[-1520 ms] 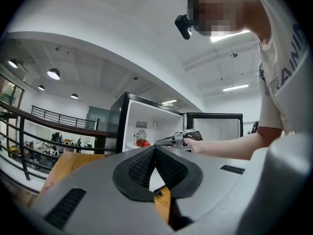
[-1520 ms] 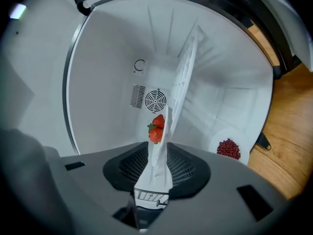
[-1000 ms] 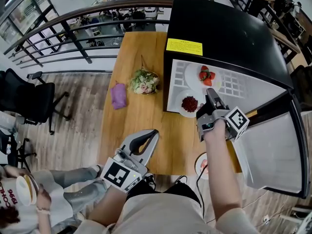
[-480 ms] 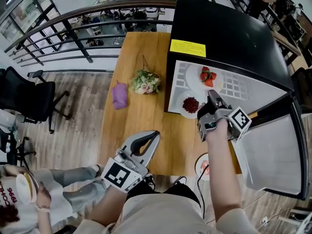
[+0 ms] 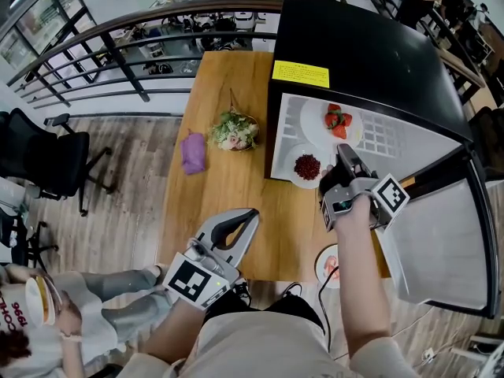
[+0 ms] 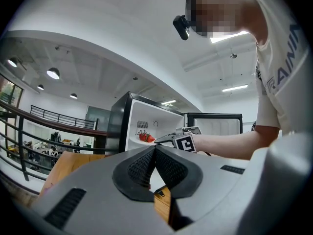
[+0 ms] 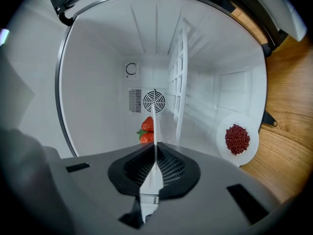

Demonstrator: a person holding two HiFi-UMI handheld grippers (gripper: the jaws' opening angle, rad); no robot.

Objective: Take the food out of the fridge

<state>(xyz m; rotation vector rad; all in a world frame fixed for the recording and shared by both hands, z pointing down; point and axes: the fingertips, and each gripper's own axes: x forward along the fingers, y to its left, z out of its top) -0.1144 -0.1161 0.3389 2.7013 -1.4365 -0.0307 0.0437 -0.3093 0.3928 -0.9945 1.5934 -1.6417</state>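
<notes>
A black fridge [image 5: 362, 53] stands open on the wooden table [image 5: 228, 203]. Inside lies a white plate [image 5: 315, 120] of strawberries [image 5: 337, 120], and lower at the opening a white plate of red beans [image 5: 305, 166]. My right gripper [image 5: 340, 154] reaches into the opening. Its jaws have just been closing with the strawberry plate's thin rim [image 7: 154, 126] between them, and the pads now press on that rim. The strawberries [image 7: 146, 130] sit just beyond the pads, the red beans [image 7: 237, 140] off to the right. My left gripper [image 5: 242, 223] hovers shut and empty over the table's near edge.
A salad bowl [image 5: 234, 131] and a purple cloth [image 5: 191, 153] lie on the table left of the fridge. The fridge door [image 5: 441, 242] swings open to the right. Another plate [image 5: 324, 266] sits at the table's near edge. A seated person [image 5: 47, 313] is at lower left.
The right hand has barely shifted at the fridge opening. The left gripper and both plates stay where they were.
</notes>
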